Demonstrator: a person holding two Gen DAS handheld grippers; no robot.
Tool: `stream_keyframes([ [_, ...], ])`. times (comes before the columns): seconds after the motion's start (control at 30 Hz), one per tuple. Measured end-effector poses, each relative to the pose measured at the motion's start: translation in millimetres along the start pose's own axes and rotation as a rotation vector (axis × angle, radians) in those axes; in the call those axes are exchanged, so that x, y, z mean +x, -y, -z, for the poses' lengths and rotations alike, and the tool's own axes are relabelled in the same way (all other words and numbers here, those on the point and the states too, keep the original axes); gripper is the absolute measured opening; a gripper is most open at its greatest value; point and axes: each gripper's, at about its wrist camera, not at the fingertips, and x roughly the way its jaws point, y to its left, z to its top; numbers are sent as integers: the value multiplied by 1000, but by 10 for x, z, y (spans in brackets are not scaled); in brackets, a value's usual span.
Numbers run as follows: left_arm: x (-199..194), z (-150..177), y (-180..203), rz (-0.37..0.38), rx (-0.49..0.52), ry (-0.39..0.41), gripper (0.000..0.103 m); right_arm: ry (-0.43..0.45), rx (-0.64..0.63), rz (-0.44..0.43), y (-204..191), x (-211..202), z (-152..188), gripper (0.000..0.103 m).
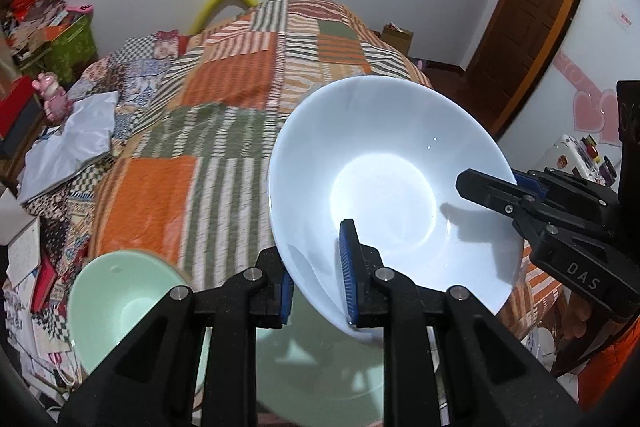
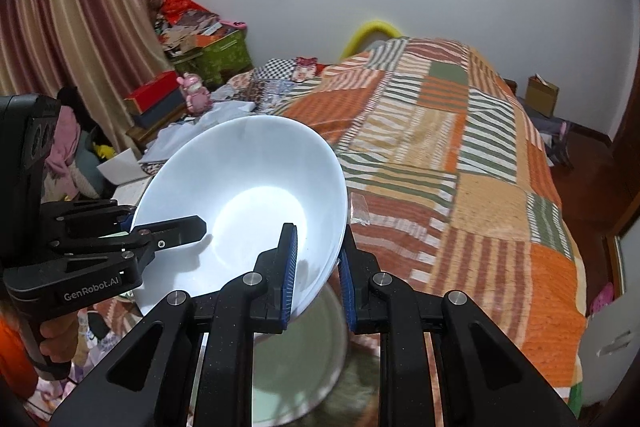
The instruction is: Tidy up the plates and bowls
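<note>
At the near left, a small green bowl (image 1: 120,303) sits low beside a pale green plate (image 1: 316,359) that lies under your tools. Above that plate you carry the white bowl (image 1: 394,195), tilted and clear of the bed (image 1: 224,115) with its patchwork quilt behind it. Your left tool (image 1: 316,287) is clamped on the bowl's near rim, one pad inside and one outside; your right tool (image 2: 318,275) pinches the opposite rim the same way. Judge this bowl as glazed ceramic: stiff, fairly heavy, slick under the pads and breakable if it drops. The rim is the only sensible hold, so keep both grips deep over the lip and level the bowl before setting it down.
</note>
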Motion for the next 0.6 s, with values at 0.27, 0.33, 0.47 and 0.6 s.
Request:
stream_keyframes([
  [0.27, -198, 198, -335, -45, -43, 4, 20, -21, -48, -45, -379, 136, 12, 18],
  [0.33, -245, 261, -420, -58, -55, 4, 20, -29, -59, -57, -476, 176, 16, 18],
  [0.47, -336, 366, -589, -79, -86, 5, 20, -40, -78, -81, -643, 247, 24, 18],
  [0.6, -423, 477, -778, -98, -120, 9, 20, -56, -95, -107, -828, 323, 44, 18],
])
